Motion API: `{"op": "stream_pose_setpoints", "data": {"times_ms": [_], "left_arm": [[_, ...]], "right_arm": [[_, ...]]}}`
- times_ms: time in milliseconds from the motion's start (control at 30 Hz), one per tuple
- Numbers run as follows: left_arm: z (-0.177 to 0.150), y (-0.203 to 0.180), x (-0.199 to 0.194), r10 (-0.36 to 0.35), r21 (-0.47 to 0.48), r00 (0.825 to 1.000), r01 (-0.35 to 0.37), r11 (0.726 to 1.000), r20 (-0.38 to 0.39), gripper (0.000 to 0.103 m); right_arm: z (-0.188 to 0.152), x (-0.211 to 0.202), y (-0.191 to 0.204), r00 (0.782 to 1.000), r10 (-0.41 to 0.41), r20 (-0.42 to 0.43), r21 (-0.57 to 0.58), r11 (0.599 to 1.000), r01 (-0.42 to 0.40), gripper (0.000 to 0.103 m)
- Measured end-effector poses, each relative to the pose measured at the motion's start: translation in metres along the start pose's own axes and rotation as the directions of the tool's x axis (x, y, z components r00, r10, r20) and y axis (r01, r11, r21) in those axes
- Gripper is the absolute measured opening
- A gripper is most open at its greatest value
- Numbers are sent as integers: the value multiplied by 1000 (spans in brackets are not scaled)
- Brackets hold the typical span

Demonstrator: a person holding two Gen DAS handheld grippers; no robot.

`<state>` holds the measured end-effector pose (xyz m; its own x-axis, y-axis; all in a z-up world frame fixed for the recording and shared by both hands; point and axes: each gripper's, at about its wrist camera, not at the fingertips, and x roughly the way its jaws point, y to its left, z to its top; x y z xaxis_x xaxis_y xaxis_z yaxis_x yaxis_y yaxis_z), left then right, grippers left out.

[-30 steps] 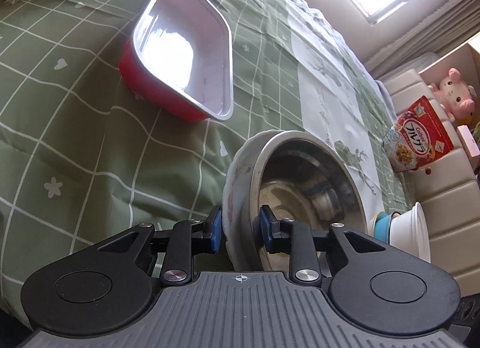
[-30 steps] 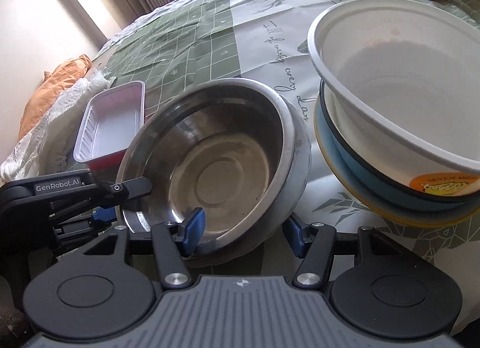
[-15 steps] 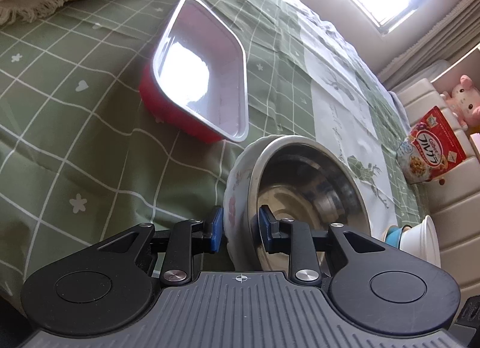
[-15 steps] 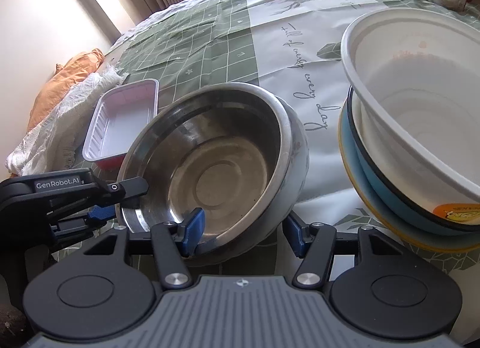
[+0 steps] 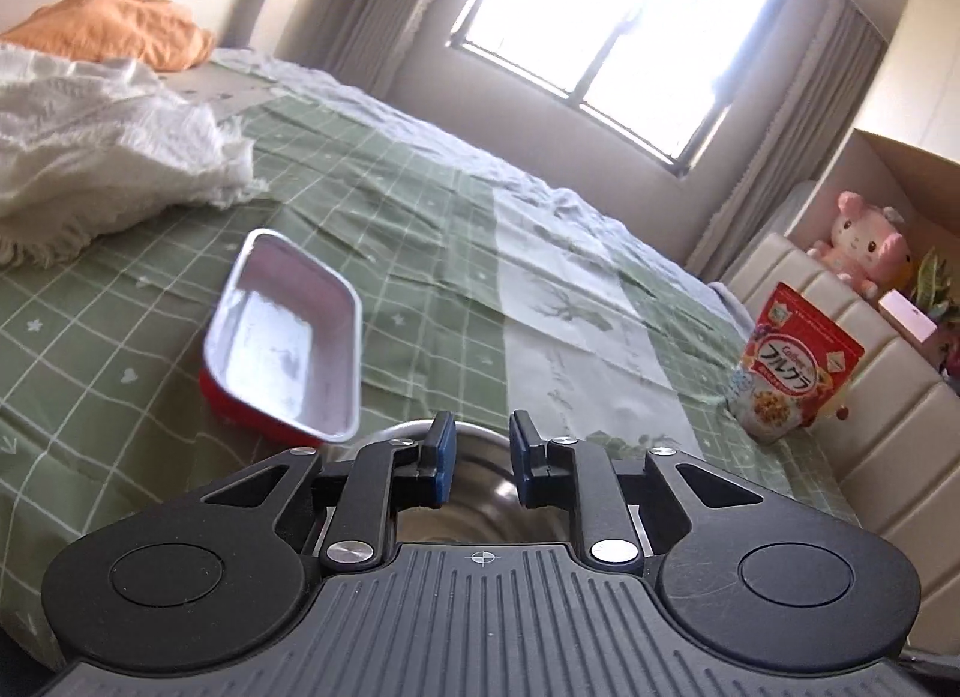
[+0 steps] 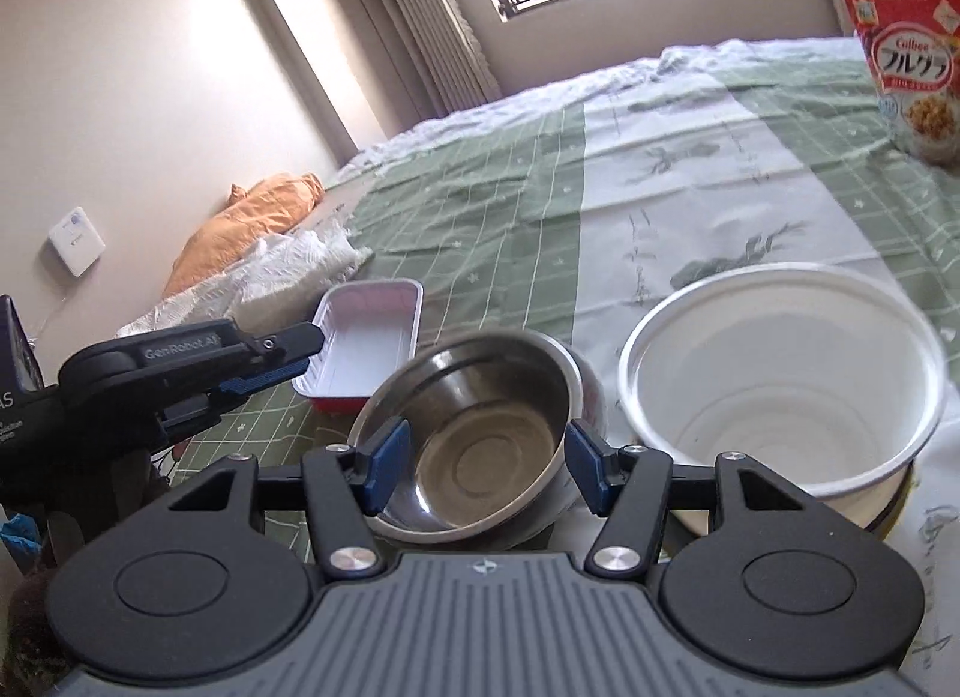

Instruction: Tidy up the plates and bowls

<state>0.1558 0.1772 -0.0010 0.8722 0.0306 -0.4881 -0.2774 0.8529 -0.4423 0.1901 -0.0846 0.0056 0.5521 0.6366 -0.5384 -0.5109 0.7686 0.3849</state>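
A steel bowl (image 6: 480, 445) with a flowered outside rests on the green checked bedspread, just left of a white bowl (image 6: 780, 391) stacked on a blue bowl and a yellow plate. My right gripper (image 6: 483, 472) is open, its pads either side of the steel bowl's near rim, above it. My left gripper (image 5: 479, 466) is slightly open and empty, raised above the steel bowl (image 5: 474, 493); it also shows in the right wrist view (image 6: 282, 361), left of the bowl. A red tray (image 5: 282, 349) with a white inside lies beyond; it also shows in the right wrist view (image 6: 366, 349).
A red cereal bag (image 5: 786, 373) stands at the right by a padded headboard (image 5: 870, 433). A white blanket (image 5: 102, 156) and an orange pillow (image 5: 114, 30) lie at the left. The bedspread (image 6: 660, 199) stretches toward the window.
My left gripper has let go of the steel bowl's rim, lifted and tilted up. The bowl now rests on the bed. My right gripper has risen and pulled back.
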Motion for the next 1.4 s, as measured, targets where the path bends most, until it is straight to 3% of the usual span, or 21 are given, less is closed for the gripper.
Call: {"op": "stream_pose_setpoints", "data": {"times_ms": [100, 200, 267, 433, 633, 733, 1000, 1167, 1400], "left_arm": [[-7, -30, 13, -130, -1, 986, 130, 991, -104, 19], [-18, -60, 34, -269, -23, 934, 271, 962, -237, 18], [-24, -82, 49, -266, -3, 915, 278, 961, -304, 17], [-40, -110, 56, -198, 101, 933, 238, 966, -301, 17], [-33, -107, 51, -146, 144, 955, 188, 972, -260, 17], [-33, -100, 58, -192, 87, 936, 226, 970, -293, 18], [-49, -102, 77, -143, 89, 917, 189, 978, -372, 21], [-50, -101, 76, -99, 111, 924, 149, 983, -368, 38], [-51, -89, 88, -103, 24, 902, 125, 992, -420, 57]], "right_arm": [[10, -23, -22, 999, -9, 52, 16, 1000, 9, 58], [18, -38, -53, 991, -86, 105, 49, 995, 81, 65], [20, -45, -80, 981, -153, 116, 78, 986, 145, 66], [22, -35, -131, 961, -271, 58, 131, 956, 262, 66], [12, -15, -150, 960, -280, 31, 165, 948, 271, 66], [9, -13, -150, 955, -295, 24, 140, 947, 289, 66], [-3, -6, -156, 951, -307, -31, 112, 944, 309, 66], [-9, -6, -161, 951, -307, -47, 124, 942, 310, 66], [-10, -5, -166, 952, -302, -57, 133, 942, 307, 66]]}}
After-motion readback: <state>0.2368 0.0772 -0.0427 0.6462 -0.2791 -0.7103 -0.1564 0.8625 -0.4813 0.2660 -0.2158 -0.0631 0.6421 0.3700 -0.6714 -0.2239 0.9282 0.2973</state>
